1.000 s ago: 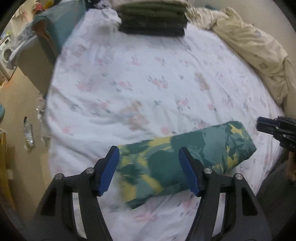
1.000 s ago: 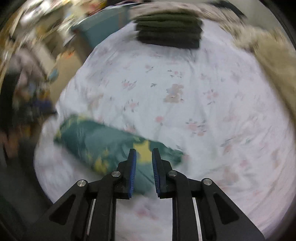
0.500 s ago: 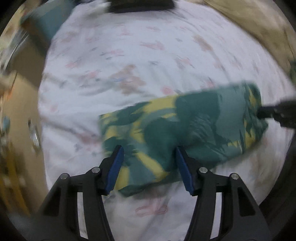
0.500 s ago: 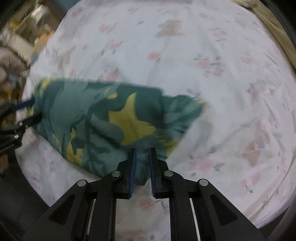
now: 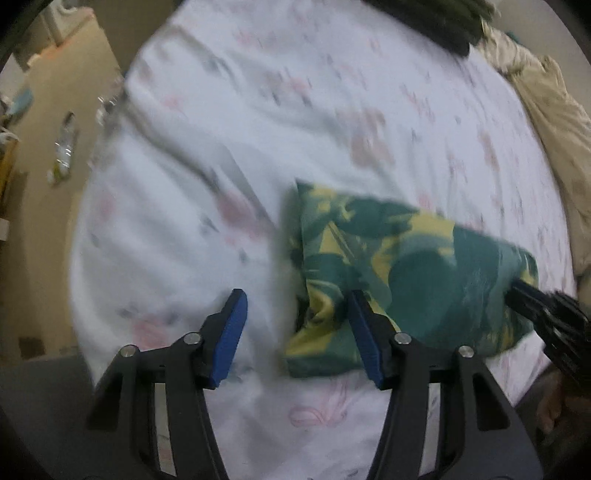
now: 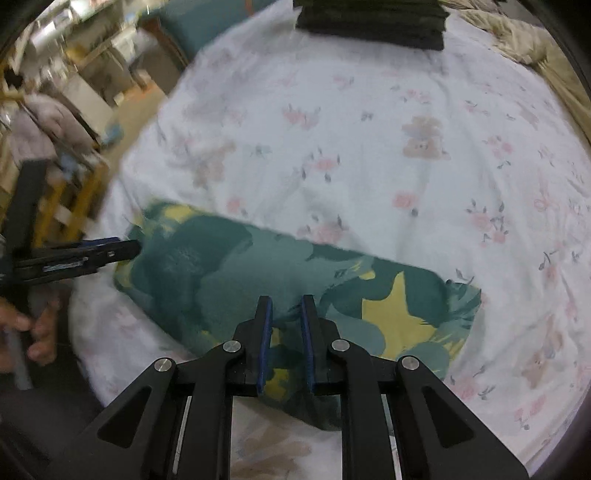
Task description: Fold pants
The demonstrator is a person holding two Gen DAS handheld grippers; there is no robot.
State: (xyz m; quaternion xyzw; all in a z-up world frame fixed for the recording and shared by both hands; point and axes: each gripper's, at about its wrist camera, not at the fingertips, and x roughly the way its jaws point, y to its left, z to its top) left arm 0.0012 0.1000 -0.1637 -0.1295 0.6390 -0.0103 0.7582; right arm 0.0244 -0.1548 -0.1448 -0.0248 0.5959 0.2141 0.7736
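Observation:
The folded green and yellow patterned pants (image 5: 402, 273) lie on the floral bedsheet near the bed's front edge; they also show in the right wrist view (image 6: 280, 280). My left gripper (image 5: 295, 306) is open, its right pad over the pants' left end and its left pad over bare sheet. In the right wrist view it (image 6: 122, 249) reaches the pants' left end. My right gripper (image 6: 286, 314) has its jaws nearly closed with a narrow gap, low over the pants' near edge. In the left wrist view it (image 5: 524, 295) touches the pants' right end.
A stack of dark folded clothes (image 6: 369, 18) sits at the far end of the bed (image 6: 369, 129). A beige crumpled blanket (image 5: 554, 110) lies along the right side. The floor (image 5: 40, 155) with scattered items is to the left.
The left gripper has swung left, so the pants now sit right of its jaws. The right gripper has pulled back and tilted up, its jaws still nearly closed.

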